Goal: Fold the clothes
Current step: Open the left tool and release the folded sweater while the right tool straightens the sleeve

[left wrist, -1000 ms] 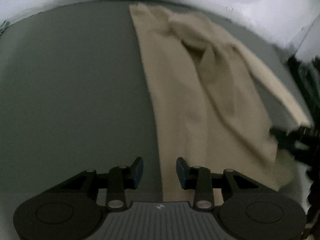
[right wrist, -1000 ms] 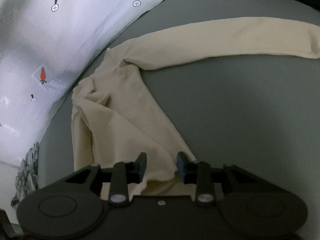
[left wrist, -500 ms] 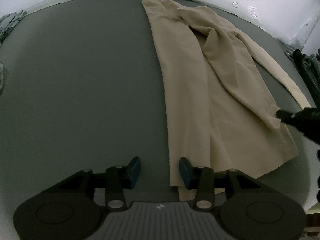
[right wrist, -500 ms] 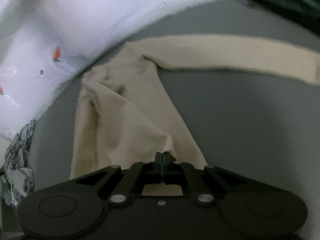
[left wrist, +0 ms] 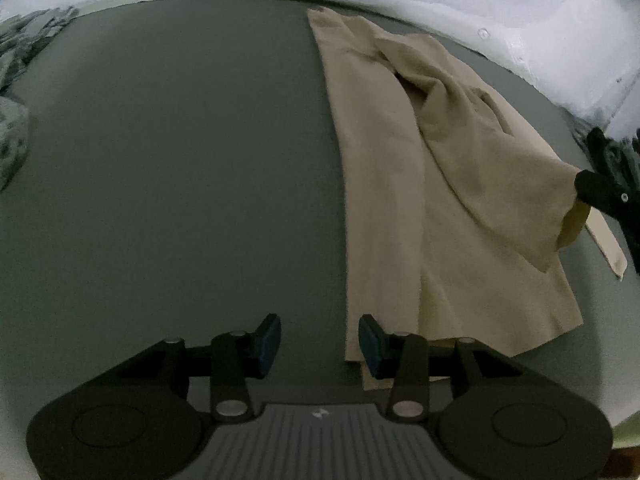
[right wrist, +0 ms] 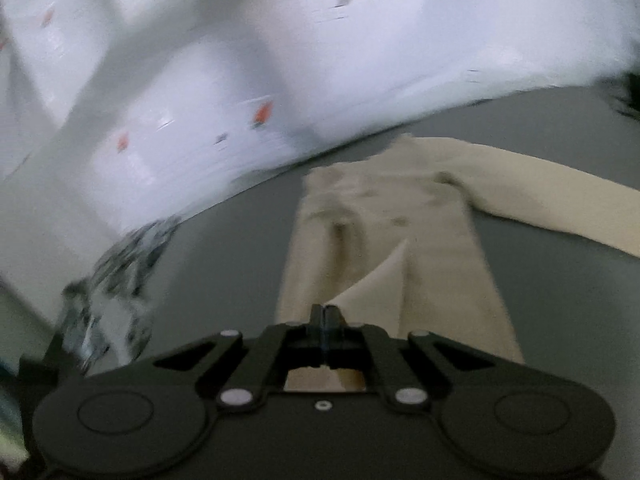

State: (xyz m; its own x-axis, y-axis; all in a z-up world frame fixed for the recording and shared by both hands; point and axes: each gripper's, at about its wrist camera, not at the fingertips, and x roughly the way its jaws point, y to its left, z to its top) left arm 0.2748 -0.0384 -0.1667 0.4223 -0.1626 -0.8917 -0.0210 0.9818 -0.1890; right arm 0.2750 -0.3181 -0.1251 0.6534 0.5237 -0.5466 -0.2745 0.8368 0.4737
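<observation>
A beige long-sleeved top [left wrist: 448, 200] lies lengthwise on the grey table [left wrist: 180, 160]. My left gripper [left wrist: 319, 338] is open at the top's near left hem corner, its right finger over the cloth edge. My right gripper [right wrist: 325, 312] is shut on a corner of the top [right wrist: 380, 264] and lifts it off the table. It also shows at the right edge of the left wrist view [left wrist: 604, 194], holding the raised flap. One sleeve [right wrist: 560, 204] stretches out to the right.
A white printed sheet or wall [right wrist: 240, 80] runs along the table's far edge. Patterned grey-white cloth [left wrist: 16, 120] lies at the table's left end, also in the right wrist view [right wrist: 116, 268]. Dark clothes [left wrist: 616, 152] sit at the right.
My right gripper shut on the top's corner and lifted it up and back over the garment. My left gripper stayed open by the hem corner, drawing back slightly.
</observation>
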